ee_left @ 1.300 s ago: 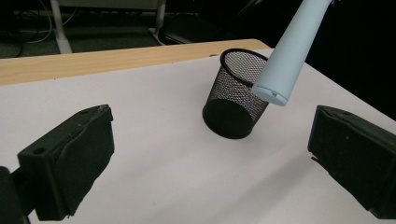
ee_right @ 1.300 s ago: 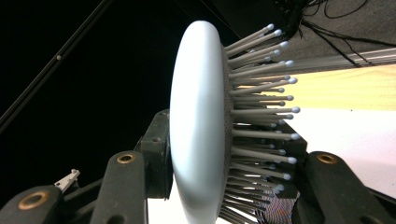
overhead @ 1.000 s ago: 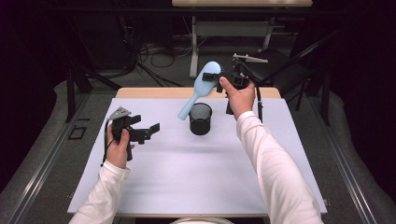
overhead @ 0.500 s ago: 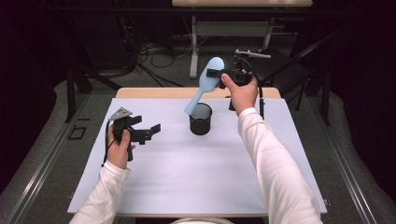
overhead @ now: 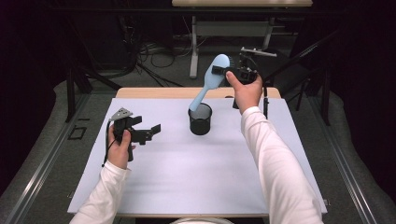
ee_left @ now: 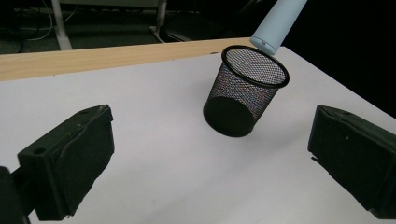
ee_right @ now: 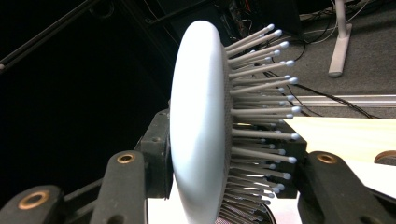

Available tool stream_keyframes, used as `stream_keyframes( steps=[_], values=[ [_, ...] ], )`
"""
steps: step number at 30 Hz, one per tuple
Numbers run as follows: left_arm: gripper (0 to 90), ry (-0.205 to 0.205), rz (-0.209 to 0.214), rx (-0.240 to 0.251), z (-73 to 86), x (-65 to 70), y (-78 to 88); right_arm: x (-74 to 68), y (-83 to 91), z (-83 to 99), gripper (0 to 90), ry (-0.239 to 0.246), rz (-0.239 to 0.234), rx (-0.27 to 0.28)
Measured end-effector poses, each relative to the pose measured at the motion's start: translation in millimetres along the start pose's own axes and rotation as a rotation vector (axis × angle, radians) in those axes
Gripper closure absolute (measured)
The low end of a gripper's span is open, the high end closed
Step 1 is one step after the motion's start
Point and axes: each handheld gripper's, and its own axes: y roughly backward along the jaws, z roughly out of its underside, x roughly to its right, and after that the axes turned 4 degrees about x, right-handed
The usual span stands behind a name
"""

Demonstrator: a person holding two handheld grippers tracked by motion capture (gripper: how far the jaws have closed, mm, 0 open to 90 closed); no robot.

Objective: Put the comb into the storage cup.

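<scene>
My right gripper (overhead: 223,71), pinching the light blue hairbrush (overhead: 209,83) by its head at upper centre, has tipped the handle down to the black mesh pen cup (overhead: 200,118) rim, nearly ready to lower in, while my left gripper (overhead: 150,134) hangs spread at left.

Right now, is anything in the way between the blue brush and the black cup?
No, nothing visible is. The right gripper holds the blue hairbrush by its head, and the handle's tip hangs right at the open rim of the mesh cup.
</scene>
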Motion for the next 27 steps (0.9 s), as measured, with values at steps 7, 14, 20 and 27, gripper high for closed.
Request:
stream_keyframes(
  steps=[7,14,20,27],
  values=[
    [0.6,-0.002,0.0,-0.004,0.7,1.1,-1.0,0.0,1.5,-0.4,51.0,0.012,0.015,0.009],
    [0.6,-0.004,0.0,-0.01,1.4,1.6,-2.0,-1.3,0.0,1.4,51.0,0.042,0.034,0.007],
    [0.6,-0.006,0.003,-0.011,2.0,1.9,-2.8,-2.7,-2.6,5.0,51.0,0.084,0.059,-0.003],
    [0.6,-0.007,-0.001,-0.014,2.5,2.3,-3.3,-3.7,-5.8,9.2,50.9,0.105,0.067,-0.013]
  ],
)
